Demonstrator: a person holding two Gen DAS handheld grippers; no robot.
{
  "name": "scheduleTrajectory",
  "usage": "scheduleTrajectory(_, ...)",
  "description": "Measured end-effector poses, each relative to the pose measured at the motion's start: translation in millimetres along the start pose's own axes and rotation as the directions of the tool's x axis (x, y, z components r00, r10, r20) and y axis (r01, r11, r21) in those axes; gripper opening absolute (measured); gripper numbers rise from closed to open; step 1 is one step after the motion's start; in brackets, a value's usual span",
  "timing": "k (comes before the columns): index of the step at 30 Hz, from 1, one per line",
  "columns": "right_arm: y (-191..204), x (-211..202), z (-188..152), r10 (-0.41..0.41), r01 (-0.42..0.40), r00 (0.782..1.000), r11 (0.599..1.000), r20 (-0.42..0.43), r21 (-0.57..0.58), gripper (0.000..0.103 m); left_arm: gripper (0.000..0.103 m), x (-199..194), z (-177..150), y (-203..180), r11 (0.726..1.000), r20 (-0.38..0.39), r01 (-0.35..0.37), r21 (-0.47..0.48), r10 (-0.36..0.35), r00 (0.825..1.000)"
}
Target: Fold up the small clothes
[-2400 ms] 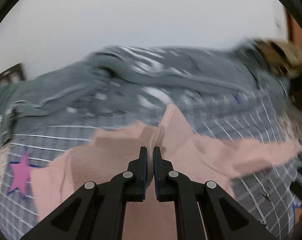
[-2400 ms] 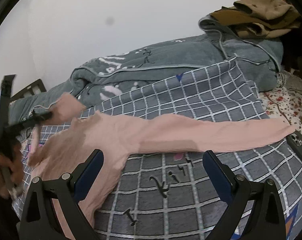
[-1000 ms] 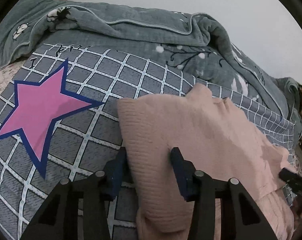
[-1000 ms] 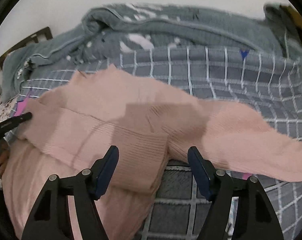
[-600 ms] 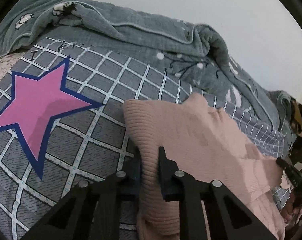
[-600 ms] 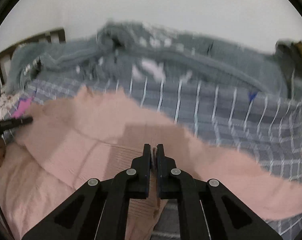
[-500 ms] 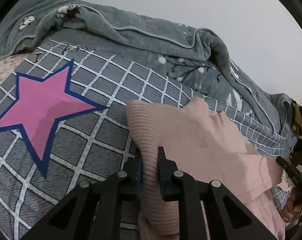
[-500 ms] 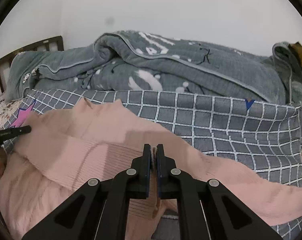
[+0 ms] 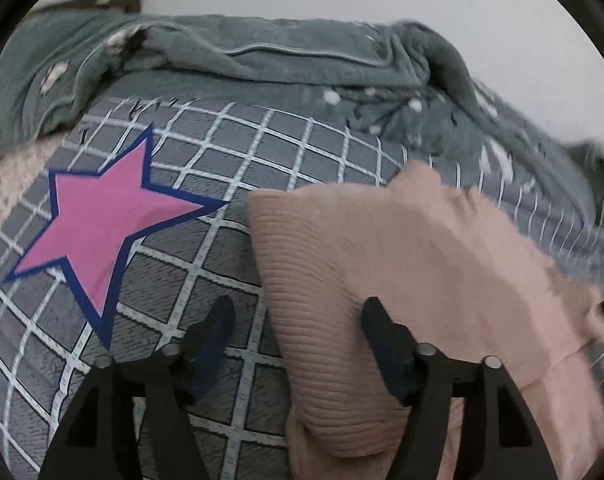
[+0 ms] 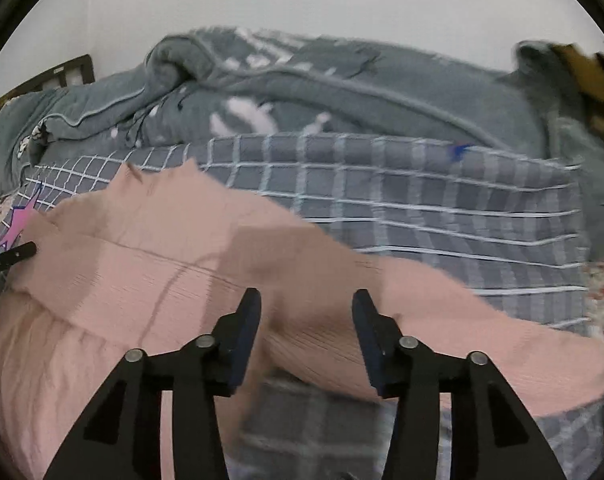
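The pink ribbed knit top [image 9: 402, 280] lies on the grey checked blanket with a pink star [image 9: 206, 264], one sleeve apparently folded across its body and the other outstretched, unfolded, while the left gripper [image 9: 298, 332] and right gripper [image 10: 306, 320] hover spread, holding nothing.

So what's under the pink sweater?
The pink sweater lies on a gray checked blanket with a pink star beside it. Whatever the blanket's pattern does beneath the sweater is covered.
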State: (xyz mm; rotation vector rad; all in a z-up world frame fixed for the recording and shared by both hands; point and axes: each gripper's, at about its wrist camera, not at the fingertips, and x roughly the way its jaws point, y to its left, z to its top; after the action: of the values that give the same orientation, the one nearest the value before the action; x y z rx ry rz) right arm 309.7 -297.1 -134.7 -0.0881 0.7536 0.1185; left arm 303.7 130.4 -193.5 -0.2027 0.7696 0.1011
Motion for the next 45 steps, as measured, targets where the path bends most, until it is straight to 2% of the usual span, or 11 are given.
scheduleTrajectory(4,-49.6,-42.4,-9.0,-0.064,0.060,0.997,0.994,0.042,0.092,0.080,0.074,2.8,-1.4,-9.3,0.997,-0.010,-0.050,0.052,0.051,0.999)
scheduleTrajectory(10,-150.6,-79.1,-52.7,-0.240,0.235,0.971,0.938,-0.012,0.254,0.080,0.078,5.0,-0.3,-8.8,0.998,-0.019,-0.044,0.052,0.045,0.999)
scheduleTrajectory(16,-211.0,-73.1,-98.5,-0.175,0.187,0.982,0.886,-0.068,0.424,0.080,0.080,5.7,-0.1,-8.1,0.998,-0.019,-0.037,0.046,0.038,0.999)
scheduleTrajectory(22,-234.0,-44.8,-102.5,-0.103,0.126,0.992,0.855,-0.074,0.504,0.079,0.080,5.7,0.0,-8.1,0.998,-0.016,-0.040,0.048,0.041,0.999)
scheduleTrajectory(29,-255.4,-31.7,-94.8,-0.056,0.077,0.997,0.820,-0.055,0.567,0.062,0.080,6.1,0.5,-7.6,0.999,-0.017,-0.032,0.043,0.033,0.999)
scheduleTrajectory(33,-254.3,-25.2,-87.4,-0.072,0.098,0.995,0.836,-0.068,0.540,0.056,0.080,5.8,1.0,-6.6,0.999,-0.017,-0.028,0.039,0.028,0.999)
scheduleTrajectory(35,-253.2,-22.3,-83.6,-0.071,0.099,0.995,0.847,-0.072,0.523,0.034,0.080,5.8,1.3,-6.7,0.999,-0.018,-0.028,0.039,0.029,0.999)
scheduleTrajectory(36,-251.7,-20.9,-81.5,-0.071,0.099,0.995,0.854,-0.074,0.511,0.012,0.080,5.7,1.2,-6.4,0.999,-0.018,-0.028,0.040,0.029,0.999)
scheduleTrajectory(37,-248.6,-20.5,-77.7,-0.084,0.107,0.994,0.865,-0.070,0.490,0.008,0.080,5.7,1.3,-6.3,0.999,-0.018,-0.028,0.040,0.029,0.999)
scheduleTrajectory(42,-217.9,-41.1,-55.1,-0.243,0.223,0.970,0.904,0.010,0.365,0.006,0.081,4.8,2.0,-4.2,0.999,-0.017,-0.018,0.032,0.019,1.000)
scheduleTrajectory(45,-184.3,-59.5,-31.7,-0.301,0.265,0.949,0.920,0.090,0.288,0.006,0.083,1.6,3.1,1.0,1.000,-0.011,0.018,0.007,-0.018,1.000)
